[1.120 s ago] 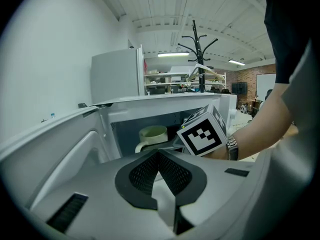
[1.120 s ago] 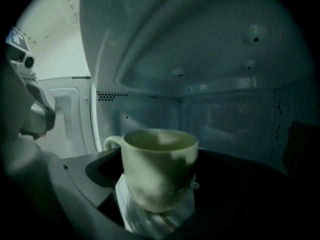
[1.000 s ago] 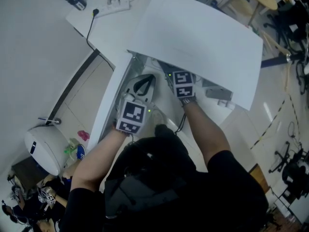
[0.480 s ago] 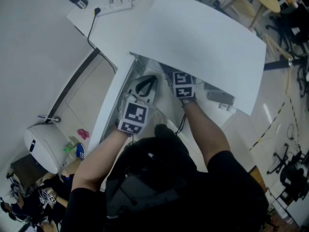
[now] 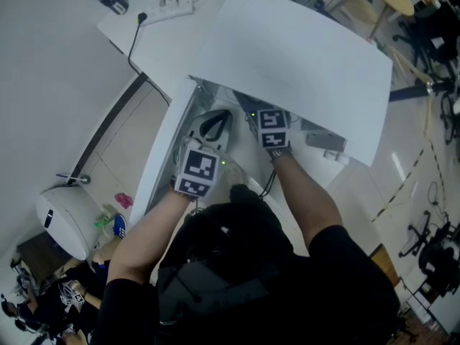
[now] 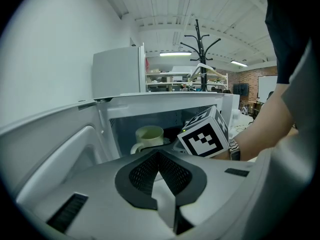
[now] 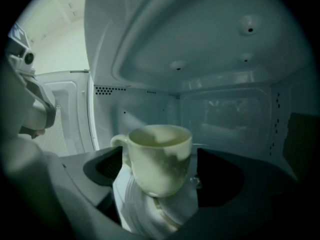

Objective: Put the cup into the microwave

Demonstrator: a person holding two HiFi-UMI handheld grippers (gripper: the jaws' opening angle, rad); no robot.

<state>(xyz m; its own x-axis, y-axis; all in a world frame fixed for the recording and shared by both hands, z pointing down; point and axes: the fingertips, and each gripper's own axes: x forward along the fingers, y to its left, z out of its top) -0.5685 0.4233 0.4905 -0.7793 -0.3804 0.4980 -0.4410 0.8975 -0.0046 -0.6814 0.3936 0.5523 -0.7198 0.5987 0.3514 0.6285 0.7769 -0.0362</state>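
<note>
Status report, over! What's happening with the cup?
Left gripper shut, empty. Right gripper open, jaws just been opening, cup between them, untouched. It stands inside microwave. Door open.

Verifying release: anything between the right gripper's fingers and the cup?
Nothing. In the right gripper view the cup stands between the right gripper's fingers, which have just been opening; only thin bare gaps show beside it.

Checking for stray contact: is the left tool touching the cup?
Apart. The left gripper view shows the left tool shut on nothing, and the cup standing farther back inside the microwave, with open space between them.
</note>
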